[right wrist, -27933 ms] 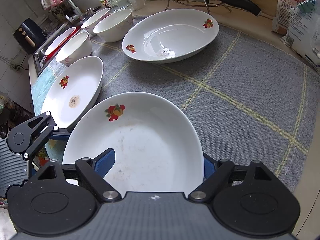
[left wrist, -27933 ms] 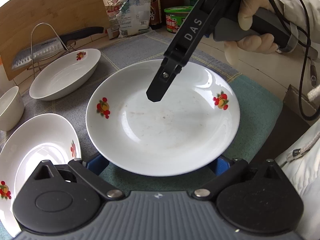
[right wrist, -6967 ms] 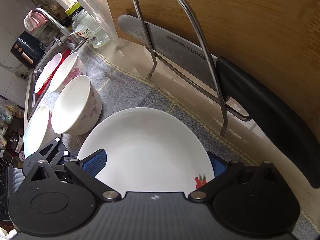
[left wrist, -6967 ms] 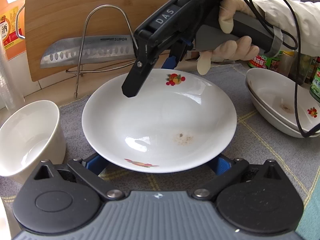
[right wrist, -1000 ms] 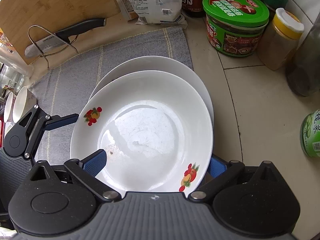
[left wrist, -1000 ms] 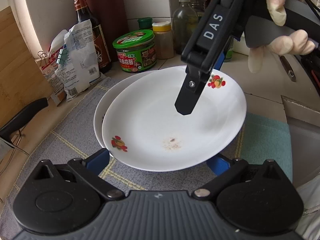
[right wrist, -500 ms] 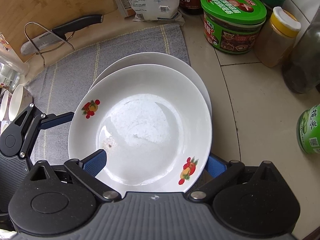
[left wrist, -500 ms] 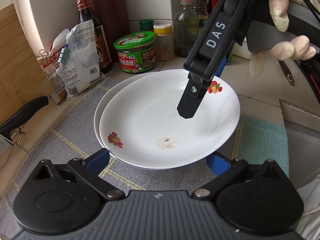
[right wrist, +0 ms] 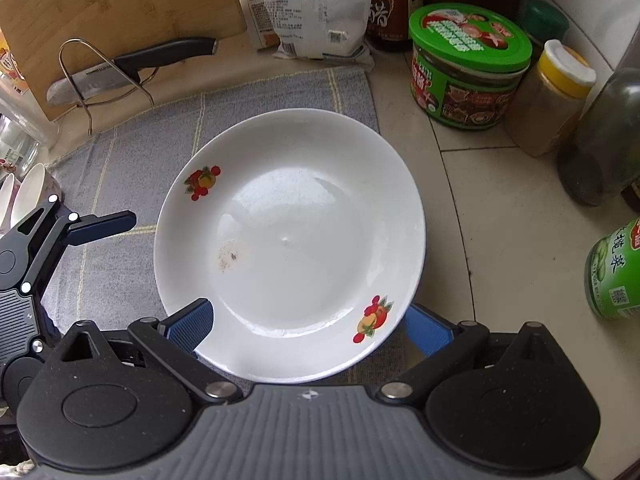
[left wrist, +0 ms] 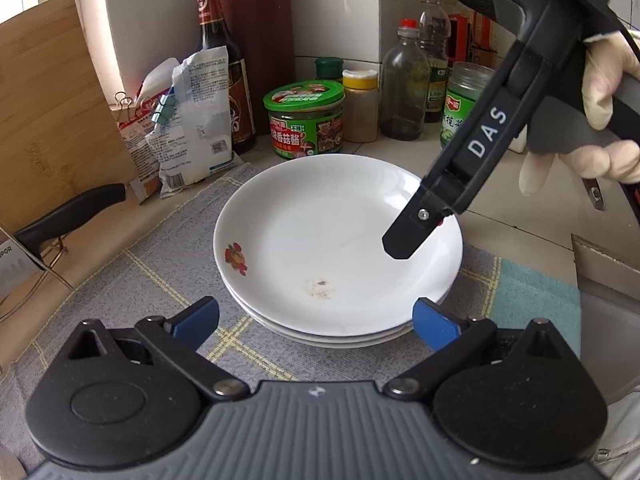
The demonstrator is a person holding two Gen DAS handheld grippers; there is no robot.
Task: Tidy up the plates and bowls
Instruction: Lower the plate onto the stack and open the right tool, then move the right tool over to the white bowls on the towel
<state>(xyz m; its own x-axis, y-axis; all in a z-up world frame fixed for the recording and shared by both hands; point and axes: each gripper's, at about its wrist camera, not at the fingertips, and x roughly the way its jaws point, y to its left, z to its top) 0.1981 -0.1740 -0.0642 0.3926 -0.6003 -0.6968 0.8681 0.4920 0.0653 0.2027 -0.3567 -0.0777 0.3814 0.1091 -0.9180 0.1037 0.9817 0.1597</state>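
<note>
The top plate [left wrist: 340, 248] sits on the stack [left wrist: 332, 332] near the bench's back edge. Both the left hand-held gripper [left wrist: 316, 320] and right hand-held gripper [right wrist: 308, 326] are spread open; draw them straight back, clear of the rim.

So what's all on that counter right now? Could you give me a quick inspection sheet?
Surface: grey checked mat on a tiled counter.
Job's things: stack of plates, top one bearing a brown smudge; white bowls at the left edge.
Clutter: green-lidded jar, bottles, clipped bags, knife on a wire rack, cutting board.
Grippers: left gripper open, right gripper open, both at the stack's rim.
Cables: nothing seen.
Surroundings: gloved hand.
</note>
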